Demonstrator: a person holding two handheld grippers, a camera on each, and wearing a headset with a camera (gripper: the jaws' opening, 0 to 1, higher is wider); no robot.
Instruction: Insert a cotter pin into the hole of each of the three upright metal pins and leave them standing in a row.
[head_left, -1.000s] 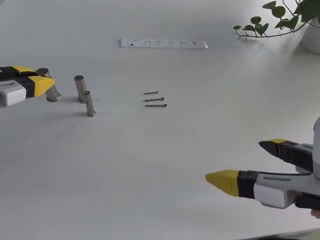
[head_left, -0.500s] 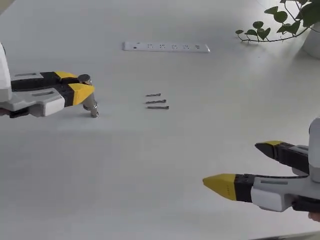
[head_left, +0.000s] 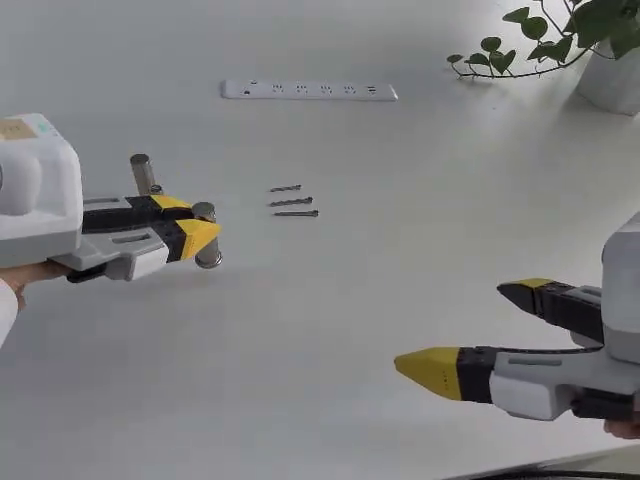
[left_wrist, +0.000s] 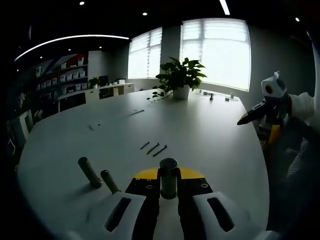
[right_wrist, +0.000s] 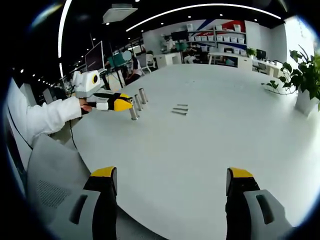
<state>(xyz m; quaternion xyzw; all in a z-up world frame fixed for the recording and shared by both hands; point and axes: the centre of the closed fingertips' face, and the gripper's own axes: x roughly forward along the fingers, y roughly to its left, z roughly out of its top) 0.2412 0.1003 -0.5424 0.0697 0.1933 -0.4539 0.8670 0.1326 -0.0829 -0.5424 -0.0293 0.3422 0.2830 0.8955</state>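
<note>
Head view: the left gripper (head_left: 195, 222) is closed on one metal pin (head_left: 208, 252), gripping it high on the shaft and holding it upright, left of the cotter pins (head_left: 290, 201). Whether its foot touches the table (head_left: 330, 330) I cannot tell. One of the other two metal pins (head_left: 141, 172) stands farther left of the cotter pins, behind the gripper. The second is mostly hidden by it. The right gripper (head_left: 470, 330) hangs well apart from the cotter pins on the near right, jaws spread wide and holding nothing.

Left gripper view: the held pin rises straight between the jaws with its head clear above them. The cotter pins lie just beyond it, side by side. The other two pins stand off to the left, close together.

Right gripper view: both jaws are far apart with bare table between them. The cotter pins are well ahead, with the left gripper and its pin to their left.

The step looks to be presenting the pin for its cotter pin. I would keep it vertical and turn the cross hole to face the cotter pins. The right gripper should pinch one by its looped end and feed it straight in.
</note>
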